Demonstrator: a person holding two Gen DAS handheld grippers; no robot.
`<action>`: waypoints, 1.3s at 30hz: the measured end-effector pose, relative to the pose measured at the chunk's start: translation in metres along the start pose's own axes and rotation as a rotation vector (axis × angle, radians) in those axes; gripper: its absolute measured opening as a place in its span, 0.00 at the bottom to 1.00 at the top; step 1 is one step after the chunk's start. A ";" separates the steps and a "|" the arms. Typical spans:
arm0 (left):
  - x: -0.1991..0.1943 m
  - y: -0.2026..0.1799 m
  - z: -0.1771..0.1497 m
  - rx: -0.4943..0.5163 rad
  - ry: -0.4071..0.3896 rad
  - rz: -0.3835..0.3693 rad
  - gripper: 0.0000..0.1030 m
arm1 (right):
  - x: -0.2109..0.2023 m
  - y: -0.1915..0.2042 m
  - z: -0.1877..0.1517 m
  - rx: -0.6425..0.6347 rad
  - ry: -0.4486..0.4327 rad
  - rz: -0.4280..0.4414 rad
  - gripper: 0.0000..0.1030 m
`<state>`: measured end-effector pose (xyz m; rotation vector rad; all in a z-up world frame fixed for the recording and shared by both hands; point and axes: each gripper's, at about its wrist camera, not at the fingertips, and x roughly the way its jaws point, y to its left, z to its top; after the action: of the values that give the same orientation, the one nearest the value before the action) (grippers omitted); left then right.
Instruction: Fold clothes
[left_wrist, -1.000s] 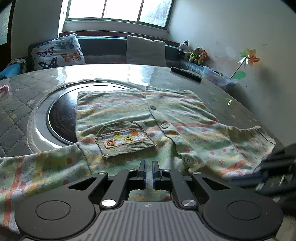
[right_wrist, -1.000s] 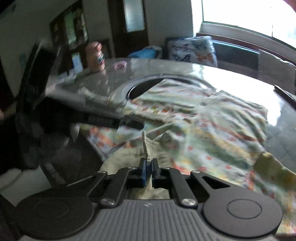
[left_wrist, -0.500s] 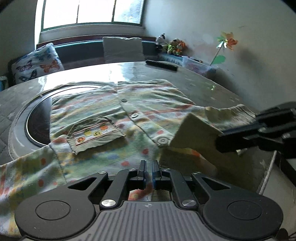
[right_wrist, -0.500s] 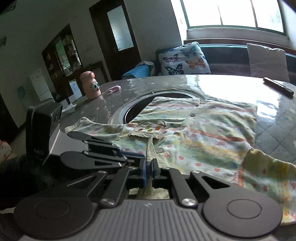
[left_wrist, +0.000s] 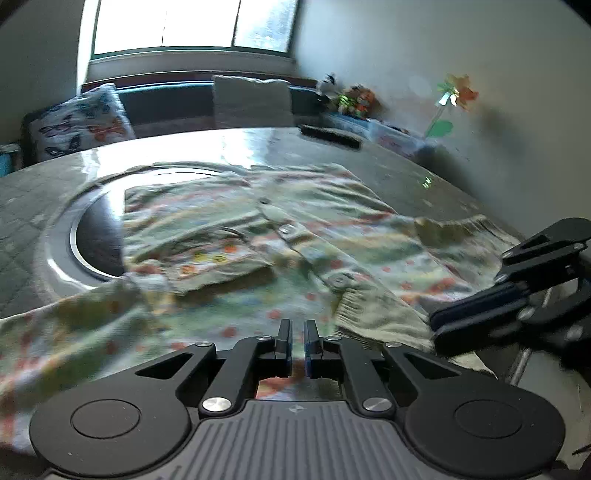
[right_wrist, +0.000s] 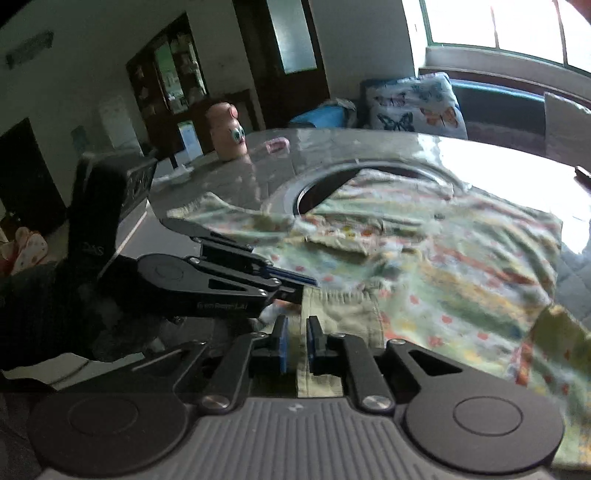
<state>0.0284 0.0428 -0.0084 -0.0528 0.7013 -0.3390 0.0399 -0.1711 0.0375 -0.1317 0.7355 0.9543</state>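
Observation:
A child's striped, dotted cardigan (left_wrist: 332, 221) lies front up on the round table, its pocket (left_wrist: 218, 266) left of the button band. My left gripper (left_wrist: 297, 332) sits at the near hem, its narrow jaws shut on the cloth edge. From the right wrist view the left gripper (right_wrist: 299, 288) points in from the left, next to the ribbed hem (right_wrist: 340, 306). My right gripper (right_wrist: 297, 332) is opening; the ribbed hem strip lies between its parted blue pads. In the left wrist view the right gripper (left_wrist: 434, 328) meets the folded hem corner (left_wrist: 373, 310).
The table (left_wrist: 406, 173) has a sunken round ring (left_wrist: 70, 236) partly under the cardigan. A dark remote (left_wrist: 328, 134) lies at the far edge, and a pink toy figure (right_wrist: 227, 131) stands far left. A butterfly cushion (left_wrist: 79, 125) rests on the window bench.
The right gripper lifted the ribbed hem corner and brought it in over the cardigan's front toward the left gripper. Its jaws, pinched before, now stand slightly apart. The left gripper stayed at the hem.

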 end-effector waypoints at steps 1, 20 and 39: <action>-0.004 0.003 0.001 -0.008 -0.010 0.008 0.07 | -0.003 -0.001 0.002 -0.002 -0.014 -0.002 0.10; 0.019 -0.032 0.016 0.046 -0.002 -0.120 0.07 | 0.022 -0.015 -0.013 -0.057 0.064 -0.102 0.10; 0.026 -0.031 0.010 0.075 0.051 -0.131 0.07 | 0.030 -0.131 0.004 0.153 0.039 -0.391 0.11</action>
<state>0.0447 0.0046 -0.0124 -0.0186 0.7369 -0.4934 0.1552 -0.2256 -0.0055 -0.1535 0.7810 0.5222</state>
